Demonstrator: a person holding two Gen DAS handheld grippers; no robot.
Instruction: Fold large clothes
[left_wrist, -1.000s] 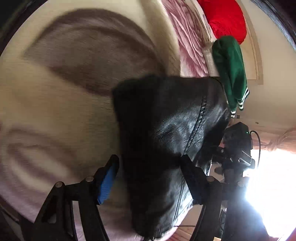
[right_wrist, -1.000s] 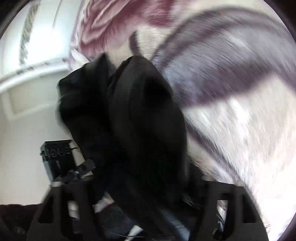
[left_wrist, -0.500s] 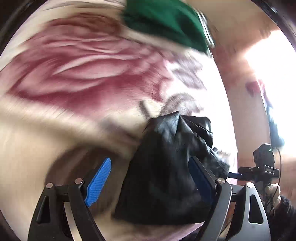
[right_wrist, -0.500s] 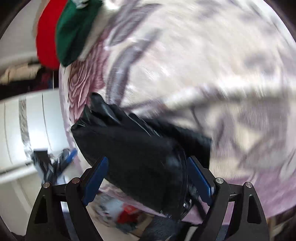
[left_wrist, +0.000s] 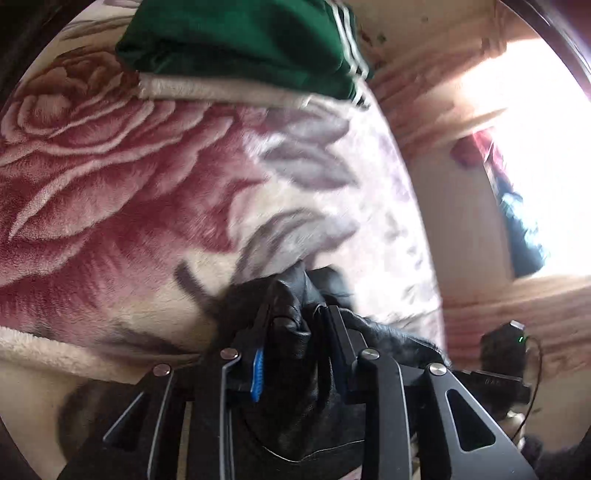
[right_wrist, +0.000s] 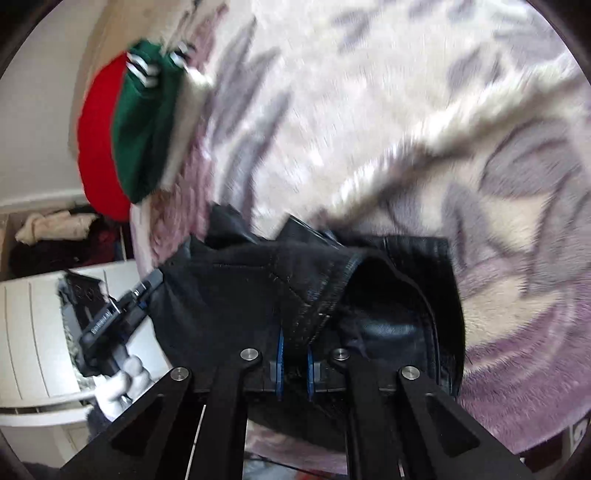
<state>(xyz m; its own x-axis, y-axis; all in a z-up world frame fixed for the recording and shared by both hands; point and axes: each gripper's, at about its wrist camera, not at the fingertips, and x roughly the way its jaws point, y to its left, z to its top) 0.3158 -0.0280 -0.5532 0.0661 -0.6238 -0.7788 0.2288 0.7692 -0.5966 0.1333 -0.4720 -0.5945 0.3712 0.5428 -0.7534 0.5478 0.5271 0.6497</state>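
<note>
We have both grippers, left (left_wrist: 295, 317) closing and right (right_wrist: 293, 347) clamped, pinching the jacket (right_wrist: 369, 295) to spread it on the bed (left_wrist: 147, 184).

A rose-patterned blanket (left_wrist: 122, 192) covers the bed. At its far edge lies a folded green garment (left_wrist: 240, 40), a red one (right_wrist: 98, 136) just beside it.

Item count — one black leather jacket (right_wrist: 258, 295) at the blanket's (left_wrist: 129, 192) near edge; one folded green garment (left_wrist: 240, 40) and one red garment (right_wrist: 96, 136) at its far edge; two grippers — left gripper (left_wrist: 295, 317), right gripper (right_wrist: 294, 354).
</note>
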